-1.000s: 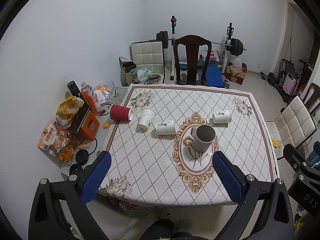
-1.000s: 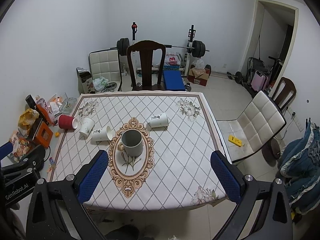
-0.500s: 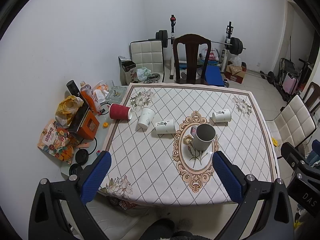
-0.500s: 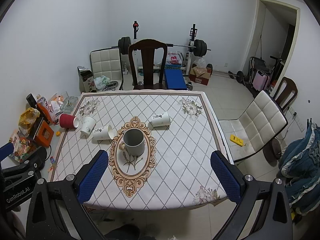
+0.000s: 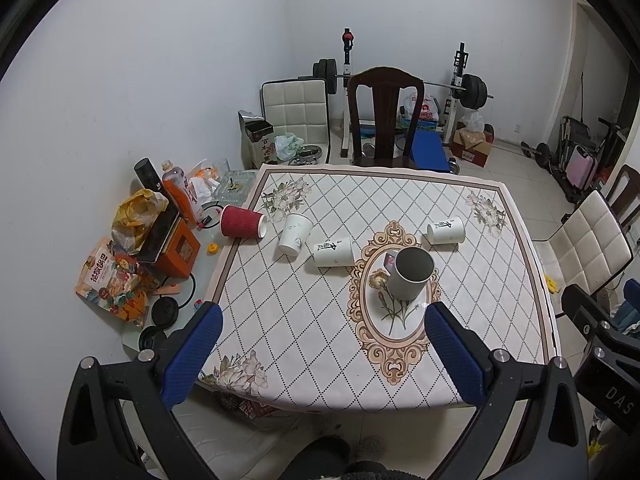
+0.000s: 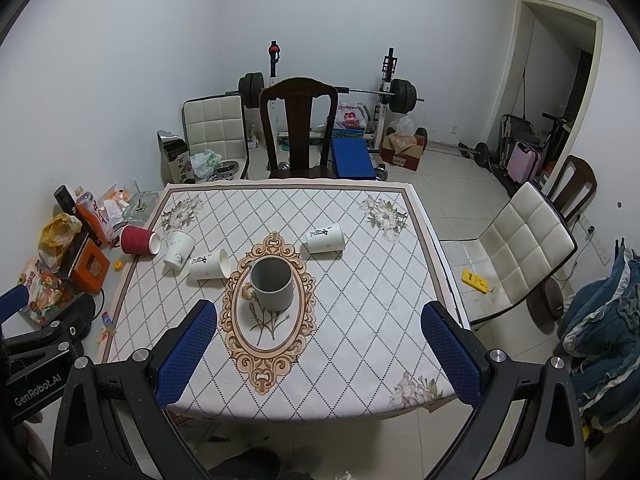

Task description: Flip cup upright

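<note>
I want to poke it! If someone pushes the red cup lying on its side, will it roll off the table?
Probably it would roll: the red cup lies on its side near the table's left edge. Being tapered, it would likely curve rather than go straight. It looks like ribbed paper, so it is probably light and easily squashed, though its ridges may help a grip.

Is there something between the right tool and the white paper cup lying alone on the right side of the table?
Nothing visible blocks it. The right tool is open above the near table edge; the lone paper cup lies beyond. The upright grey mug stands left of that line, apart from the cup.
</note>
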